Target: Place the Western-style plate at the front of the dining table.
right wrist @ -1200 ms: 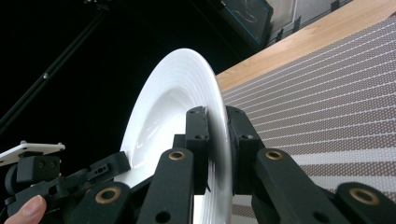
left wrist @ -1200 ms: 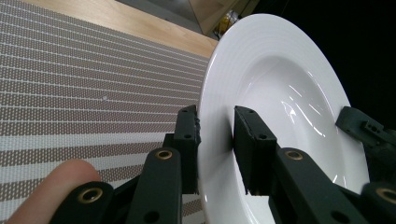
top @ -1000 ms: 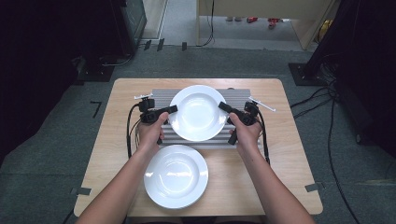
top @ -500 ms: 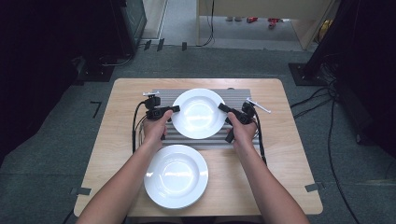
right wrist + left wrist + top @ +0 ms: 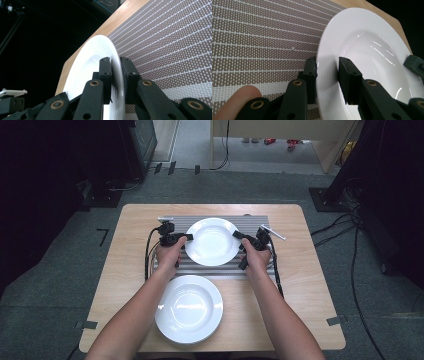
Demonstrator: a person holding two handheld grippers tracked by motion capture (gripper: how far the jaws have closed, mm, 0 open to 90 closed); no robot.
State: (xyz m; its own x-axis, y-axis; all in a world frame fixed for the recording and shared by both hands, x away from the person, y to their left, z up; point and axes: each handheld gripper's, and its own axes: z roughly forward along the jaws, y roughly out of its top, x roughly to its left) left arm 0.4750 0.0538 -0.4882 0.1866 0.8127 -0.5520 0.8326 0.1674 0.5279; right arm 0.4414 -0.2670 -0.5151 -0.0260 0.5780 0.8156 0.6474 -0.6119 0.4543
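Grippers hold a white plate (image 5: 212,241) from both sides above a grey woven placemat (image 5: 250,222) on the wooden table (image 5: 300,285). The left gripper (image 5: 186,238) meets the plate's left rim, and in the left gripper view its two black jaws stand on either side of that rim: the left jaw lies against the plate's underside, while the right jaw sits over the upper face with a thin gap showing at the rim, so the clamp looks light. The right gripper (image 5: 236,236) takes the opposite rim; in the right gripper view (image 5: 115,75) both jaws press tight on the thin white edge, which runs upright between them. From that view the mat's weave spreads to the right of the jaws and the table's wooden edge runs beyond the plate. A second white plate (image 5: 189,308) lies flat on the bare wood nearer the person, between the two forearms and well apart from the held one. A small white object (image 5: 273,232) lies just beyond the right gripper.
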